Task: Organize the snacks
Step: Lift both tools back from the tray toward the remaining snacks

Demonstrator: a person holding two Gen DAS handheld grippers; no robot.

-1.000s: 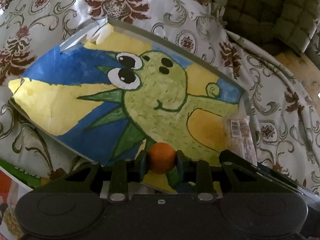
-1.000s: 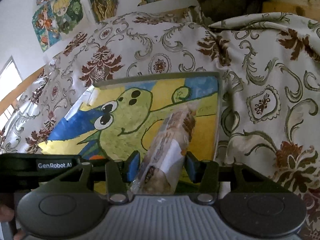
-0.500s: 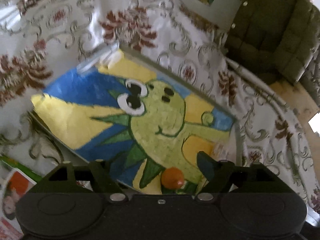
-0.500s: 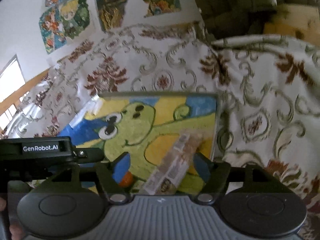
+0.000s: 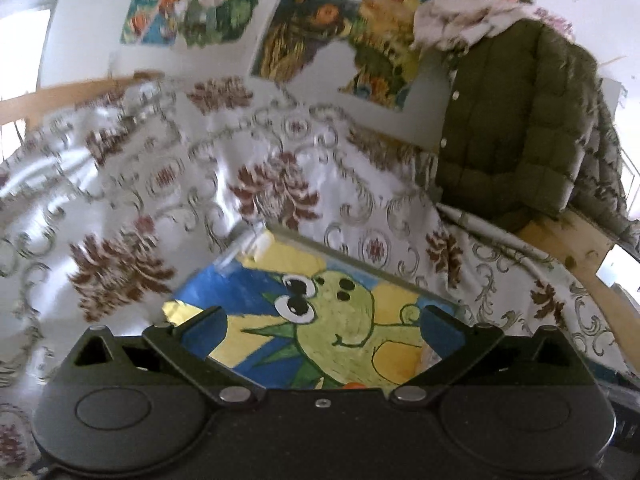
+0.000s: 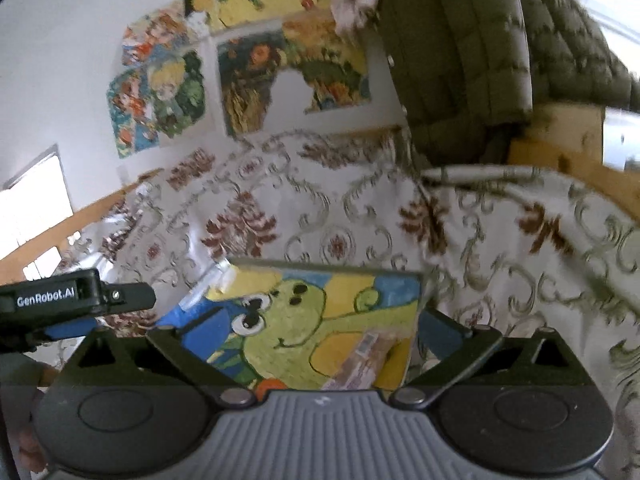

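1. Fingers first: in your left wrist view, the left gripper [image 5: 320, 332] has its jaws spread wide. They have just been opening, and nothing sits between them.
2. The painted tray [image 5: 404, 286], with its green cartoon creature on blue and yellow, lies on the floral cloth [image 5: 160, 184]. The orange ball [image 5: 354, 385] rests at the tray's near edge, only its top peeking over your gripper body.
3. A green quilted jacket [image 5: 516, 128] hangs at the far right, with posters [image 5: 320, 40] on the wall behind.
4. Now your right wrist view: the right gripper [image 6: 320, 330] also has its jaws spread apart, just opened, pads touching nothing.
5. The wrapped snack bar [image 6: 362, 360] lies free on the tray [image 6: 320, 270], near the right edge and pointing toward the near right corner.
6. The orange ball [image 6: 268, 386] sits at the near edge, left of the bar and apart from it.
7. Your left gripper's finger [image 6: 76, 298] pokes in at the left, above the cloth beside the tray's left edge.
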